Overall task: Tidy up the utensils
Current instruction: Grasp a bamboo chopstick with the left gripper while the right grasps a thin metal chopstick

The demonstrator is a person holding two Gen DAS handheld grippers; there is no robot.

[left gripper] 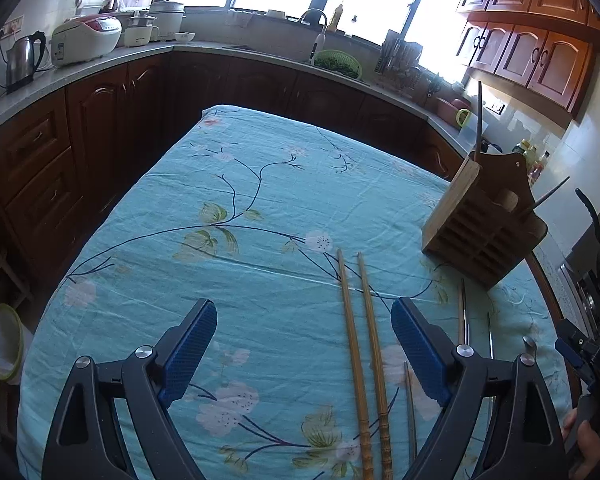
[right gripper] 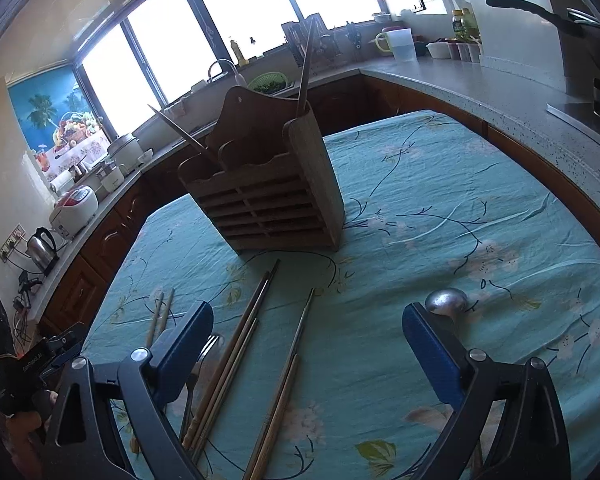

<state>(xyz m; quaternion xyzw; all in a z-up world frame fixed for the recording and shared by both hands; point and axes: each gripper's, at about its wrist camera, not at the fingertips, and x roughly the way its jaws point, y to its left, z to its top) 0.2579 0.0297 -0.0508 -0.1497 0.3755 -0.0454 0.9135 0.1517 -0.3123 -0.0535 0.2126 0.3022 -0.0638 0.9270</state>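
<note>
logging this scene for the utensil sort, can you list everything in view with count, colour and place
wooden holder: one, brown, slatted, standing on the table's far part
sticks in holder: two, dark, one leaning up from the right compartment, one leaning out to the left
light chopstick pair: two, tan, lying side by side between the left tongs' fingers
other chopsticks: several, brown, loose on the cloth in front of the holder; exact count unclear
fork: one, metal, partly hidden beside the left finger in the right wrist view
spoon: one, silver, bowl by the right finger
tablecloth: one, teal, floral
left tongs: black with blue pads, open
right tongs: black with blue pads, open
</note>
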